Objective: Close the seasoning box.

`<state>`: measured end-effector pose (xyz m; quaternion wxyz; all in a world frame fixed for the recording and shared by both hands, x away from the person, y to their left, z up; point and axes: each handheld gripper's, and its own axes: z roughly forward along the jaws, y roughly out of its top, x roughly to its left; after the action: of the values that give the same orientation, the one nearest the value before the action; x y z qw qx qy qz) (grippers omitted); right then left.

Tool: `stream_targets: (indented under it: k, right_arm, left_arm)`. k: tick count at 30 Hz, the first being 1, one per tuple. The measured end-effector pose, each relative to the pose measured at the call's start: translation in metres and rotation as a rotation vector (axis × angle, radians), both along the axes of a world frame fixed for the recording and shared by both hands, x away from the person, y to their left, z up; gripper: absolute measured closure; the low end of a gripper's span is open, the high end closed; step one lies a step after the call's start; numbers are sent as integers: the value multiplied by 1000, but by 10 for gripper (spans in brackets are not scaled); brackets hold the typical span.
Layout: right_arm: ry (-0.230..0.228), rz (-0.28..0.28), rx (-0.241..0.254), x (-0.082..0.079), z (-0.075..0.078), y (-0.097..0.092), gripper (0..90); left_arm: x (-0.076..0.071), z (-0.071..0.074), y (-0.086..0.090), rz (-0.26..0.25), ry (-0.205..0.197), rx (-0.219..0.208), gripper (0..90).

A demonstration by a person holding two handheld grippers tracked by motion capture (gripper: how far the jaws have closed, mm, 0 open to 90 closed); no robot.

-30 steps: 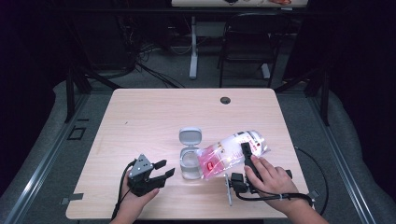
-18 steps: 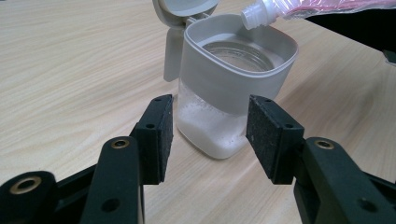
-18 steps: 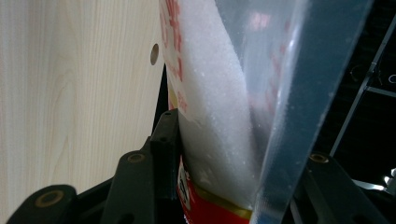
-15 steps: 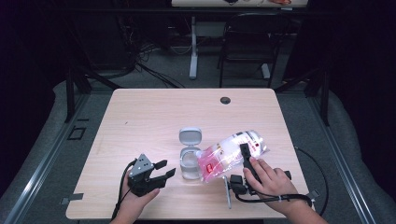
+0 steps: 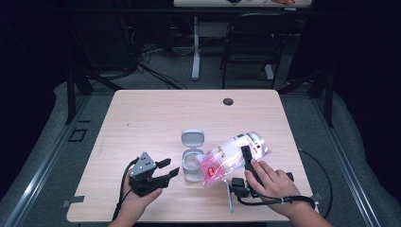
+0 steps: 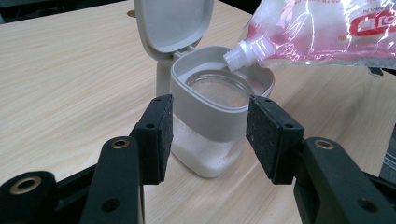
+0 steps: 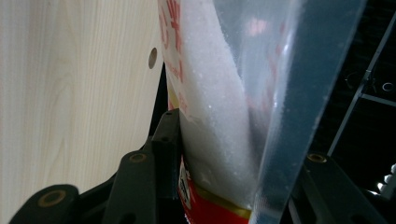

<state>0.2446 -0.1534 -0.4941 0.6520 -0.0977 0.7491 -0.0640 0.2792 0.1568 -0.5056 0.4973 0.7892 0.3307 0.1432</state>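
The right gripper clamps a clear plastic refill pouch of white granules, its jaws pressing the pouch from both sides; in the right gripper view the pouch fills the gap between the two black jaws. The pouch is held off the wooden table, near its front edge and right of centre. Its long axis runs from upper right to lower left in the high view, tilted so that the red-printed spout end is the low end. The white screw spout points down and leftward over the rim of a small grey-collared glass jar, just at the opening. The jar stands upright, partly filled with white granules, its hinged lid flipped up and open behind it.

The left gripper rests low on the table left of the jar, jaws apart and empty, pointing at the jar, which stands beyond the pads without touching them.
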Motion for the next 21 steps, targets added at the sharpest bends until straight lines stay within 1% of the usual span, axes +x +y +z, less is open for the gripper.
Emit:
stream_targets:
  k: [1, 7, 8, 9, 16, 18, 20, 21]
  right_arm:
    - [-5, 10, 1, 0, -1, 0, 573]
    - [-6, 20, -2, 1, 1, 1, 578]
    - [-9, 13, -15, 0, 2, 2, 579]
    - [-4, 21, -8, 1, 2, 2, 580]
    - [-7, 27, -13, 0, 0, 2, 585]
    - [-4, 27, -13, 1, -1, 3, 587]
    - [-4, 29, -15, 1, -1, 3, 588]
    - [2, 32, -8, 2, -1, 4, 590]
  left_arm:
    - [1, 2, -2, -6, -1, -8, 516]
    - [2, 6, -13, -24, -12, -10, 516]
    - [2, 6, -13, -24, -12, -10, 516]
    - [3, 7, -16, -21, -15, -22, 519]
    - [6, 8, -25, -31, -15, -9, 536]
    - [8, 7, -29, -25, -11, -22, 543]
    - [9, 7, -30, -29, -7, -18, 576]
    - [10, 7, -32, -29, -9, -9, 587]
